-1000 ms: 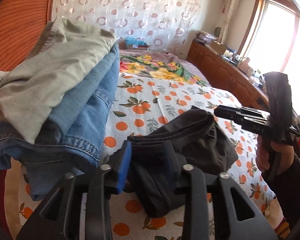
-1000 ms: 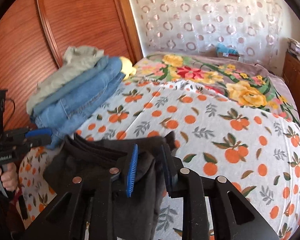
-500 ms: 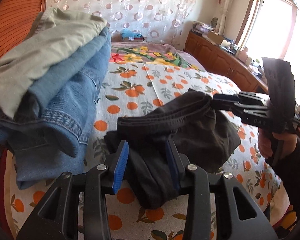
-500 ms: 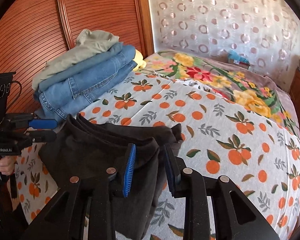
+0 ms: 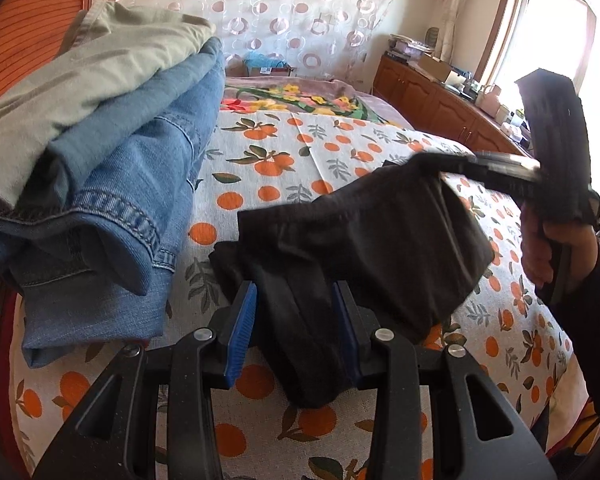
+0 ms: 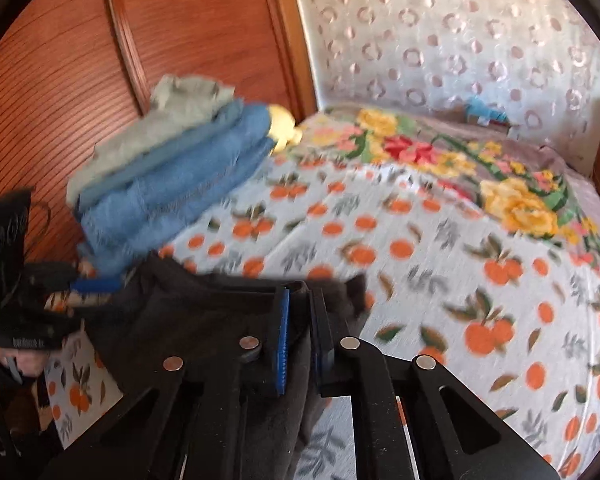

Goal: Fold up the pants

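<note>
Blue-padded fingers (image 5: 242, 334) of the left gripper (image 5: 296, 328) stand at the bottom centre of the left wrist view, set fairly wide with a thick fold of the black pants (image 5: 364, 240) lying between them; whether the pads actually press the cloth cannot be told. In the right wrist view the right gripper (image 6: 302, 336) sits at lower centre with its fingers (image 6: 283, 340) drawn narrow and pinching an edge of the same black pants (image 6: 204, 320), though that frame is blurred. The pants hang bunched between the two tools just above the bed (image 5: 300, 152), whose cover is printed with oranges and leaves. At the left of the left wrist view lies a stack of folded clothes (image 5: 100, 140): a pale green garment on top, blue jeans beneath. At the right edge of that view the right hand (image 5: 556, 252) grips its tool's handle.
</note>
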The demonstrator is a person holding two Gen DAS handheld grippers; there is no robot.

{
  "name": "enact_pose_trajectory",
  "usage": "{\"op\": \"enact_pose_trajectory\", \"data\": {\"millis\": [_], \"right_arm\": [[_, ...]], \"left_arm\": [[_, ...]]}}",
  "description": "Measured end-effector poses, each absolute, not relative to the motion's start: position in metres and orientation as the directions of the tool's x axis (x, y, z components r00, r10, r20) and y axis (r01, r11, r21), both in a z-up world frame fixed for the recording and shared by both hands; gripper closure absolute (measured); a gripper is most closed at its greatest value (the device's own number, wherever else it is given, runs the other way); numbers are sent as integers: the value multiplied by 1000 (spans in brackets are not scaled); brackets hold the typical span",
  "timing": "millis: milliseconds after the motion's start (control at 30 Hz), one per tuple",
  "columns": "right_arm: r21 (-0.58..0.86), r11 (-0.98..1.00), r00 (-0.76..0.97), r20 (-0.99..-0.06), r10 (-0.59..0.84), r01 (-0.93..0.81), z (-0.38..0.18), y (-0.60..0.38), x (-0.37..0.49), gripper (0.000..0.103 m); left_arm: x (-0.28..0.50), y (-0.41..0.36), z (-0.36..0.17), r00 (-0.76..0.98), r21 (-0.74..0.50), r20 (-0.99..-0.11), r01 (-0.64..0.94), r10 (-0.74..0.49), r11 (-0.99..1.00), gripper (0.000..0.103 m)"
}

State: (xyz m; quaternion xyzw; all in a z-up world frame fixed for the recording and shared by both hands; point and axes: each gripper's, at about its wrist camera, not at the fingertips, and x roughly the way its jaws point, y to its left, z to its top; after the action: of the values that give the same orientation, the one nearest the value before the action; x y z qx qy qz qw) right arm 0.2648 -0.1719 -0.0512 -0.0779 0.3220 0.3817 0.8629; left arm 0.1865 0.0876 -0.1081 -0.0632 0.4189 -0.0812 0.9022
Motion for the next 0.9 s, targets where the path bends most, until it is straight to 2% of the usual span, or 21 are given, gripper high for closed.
{"op": "enact_pose_trajectory", "data": {"millis": [133,200,300,433,633,900], "right_arm": [[86,719,513,-642,570,-690,-54,-162,276,93],[83,728,500,-674,544,-681,-63,-158,280,89],[100,740,502,-673,542,-665,-64,-164,274,86],[110,750,521,-655,548,-652,-62,-187,250,77],[85,739,504,-679,534,-668,-67,-215,205,63],[60,695,473,-691,547,-716,-77,-214,179,60]], "left_arm": [[186,89,-107,632,-165,-753,85,-181,983,63],[184,88,-107,631,-164,-754,85,-180,983,63],[177,87,-105,636,-162,-749,92,-184,982,63],[168,87,-105,633,-166,-750,101,-192,981,63],[153,85,-109,620,-167,-759,112,-200,980,63],[141,75,-114,597,-175,-771,139,-223,975,63]]}}
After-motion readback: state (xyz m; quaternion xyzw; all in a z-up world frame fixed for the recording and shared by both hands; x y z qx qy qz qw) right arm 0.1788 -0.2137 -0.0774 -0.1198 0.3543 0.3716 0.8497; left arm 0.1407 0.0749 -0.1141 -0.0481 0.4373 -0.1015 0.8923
